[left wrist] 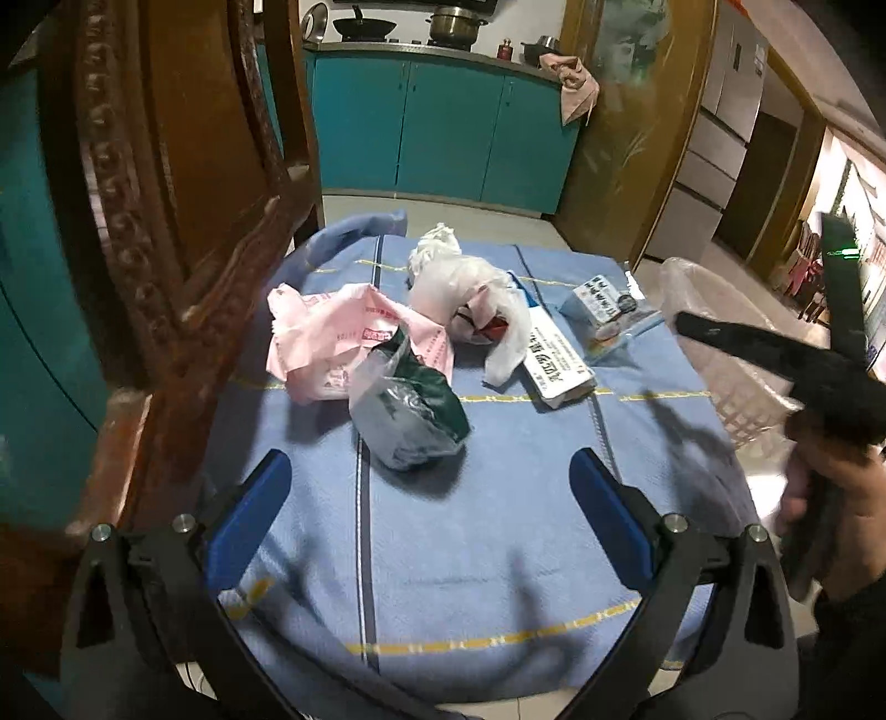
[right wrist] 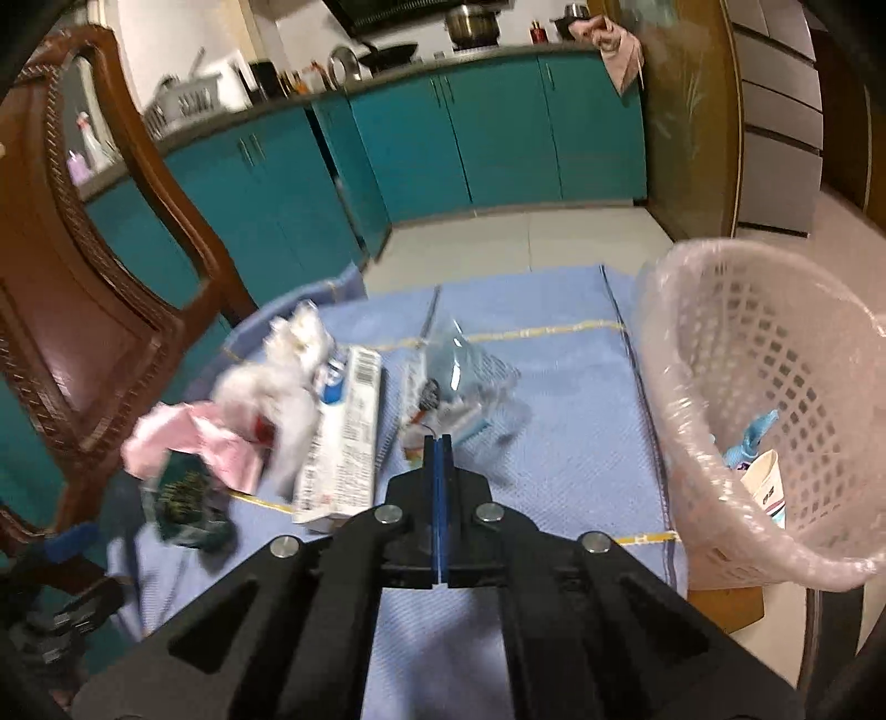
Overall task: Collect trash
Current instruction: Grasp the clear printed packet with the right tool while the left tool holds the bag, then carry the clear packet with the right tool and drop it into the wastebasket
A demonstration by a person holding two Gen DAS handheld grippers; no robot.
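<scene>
Blue-padded left gripper point(left wrist: 429, 515) spread wide, empty, above the blue-clothed surface point(left wrist: 498, 554). Just beyond, crumpled green-and-clear plastic wrapper point(left wrist: 410, 415), pink paper point(left wrist: 332, 338), white plastic bag point(left wrist: 465, 288), long white carton point(left wrist: 554, 354). Right gripper point(right wrist: 438, 440) pressed together, tips at a small clear blister pack point(right wrist: 459, 382), grip unclear. Rightward, pink lattice plastic basket point(right wrist: 775, 360) with scraps inside.

A home kitchen: teal cabinets point(right wrist: 498, 133) run under a dark counter point(left wrist: 421, 49), with a wok point(left wrist: 364, 26) and a steel pot point(left wrist: 455, 22) on the stove, a dish rack point(right wrist: 183, 105), and a carved wooden chair point(right wrist: 83, 310) by the cloth-covered surface point(left wrist: 470, 526).
</scene>
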